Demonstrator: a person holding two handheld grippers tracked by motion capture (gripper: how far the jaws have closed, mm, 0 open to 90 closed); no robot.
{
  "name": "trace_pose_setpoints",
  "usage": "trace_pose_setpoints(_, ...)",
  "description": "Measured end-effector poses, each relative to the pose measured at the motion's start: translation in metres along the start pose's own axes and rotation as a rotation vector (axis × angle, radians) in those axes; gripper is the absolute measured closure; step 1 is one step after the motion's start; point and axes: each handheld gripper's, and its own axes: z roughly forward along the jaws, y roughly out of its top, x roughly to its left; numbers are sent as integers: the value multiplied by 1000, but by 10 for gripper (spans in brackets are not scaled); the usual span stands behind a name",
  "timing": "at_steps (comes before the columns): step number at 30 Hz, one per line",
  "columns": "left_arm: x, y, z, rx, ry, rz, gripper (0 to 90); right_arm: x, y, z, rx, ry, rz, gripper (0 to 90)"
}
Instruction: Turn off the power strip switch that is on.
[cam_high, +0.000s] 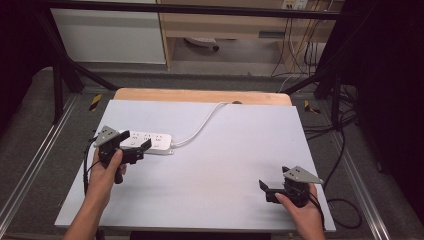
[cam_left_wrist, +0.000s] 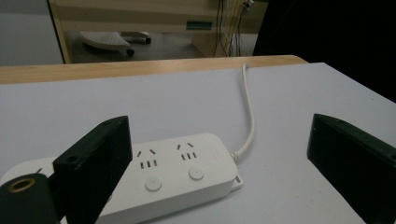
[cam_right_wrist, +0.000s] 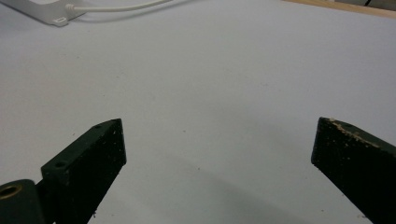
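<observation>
1. Two grippers are on my screens, one in each hand of the person, both over the white desk (cam_high: 225, 150).
2. I see the left gripper (cam_high: 136, 145) near the left edge of the desk, a little closer to the far side; its jaws are spread wide.
3. Below it lies a white power strip (cam_high: 150, 141) — flat on the desk, its long side along the far edge.
4. In the left gripper view the strip (cam_left_wrist: 177, 168) sits between the two black jaws but touches neither that I can tell; the left jaw hides its near end.
5. I count two socket groups and two round buttons on the visible part of the strip.
6. A white cable (cam_high: 200, 127) leaves the right end of the strip and curves to the far edge of the desk, where bare wood shows.
7. The right gripper (cam_high: 267, 191) is near the right near corner of the desk, well apart from the strip; its jaws are also spread, with nothing between them.
8. In the right gripper view I see bare desk surface (cam_right_wrist: 210, 93) between the jaws — the end of the strip (cam_right_wrist: 42, 11) and its cable are at the top left corner.
</observation>
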Motion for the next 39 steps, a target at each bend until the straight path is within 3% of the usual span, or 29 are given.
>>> trace_pose_setpoints(11, -3, -6, -30, -8, -11, 5, 68, 0, 1, -1, -3, 1, -2, 38)
trace_pose_setpoints(24, 5, -21, -51, 12, -3, 6, 68, 1, 1, -1, -3, 1, -1, 37)
trace_pose_setpoints(35, 6, -36, -61, 51, -11, 20, 68, 0, 0, 0, 2, -4, -2, 37)
trace_pose_setpoints(39, 0, -45, -59, 106, -44, 49, 70, 0, -1, 2, 17, -10, 1, 33)
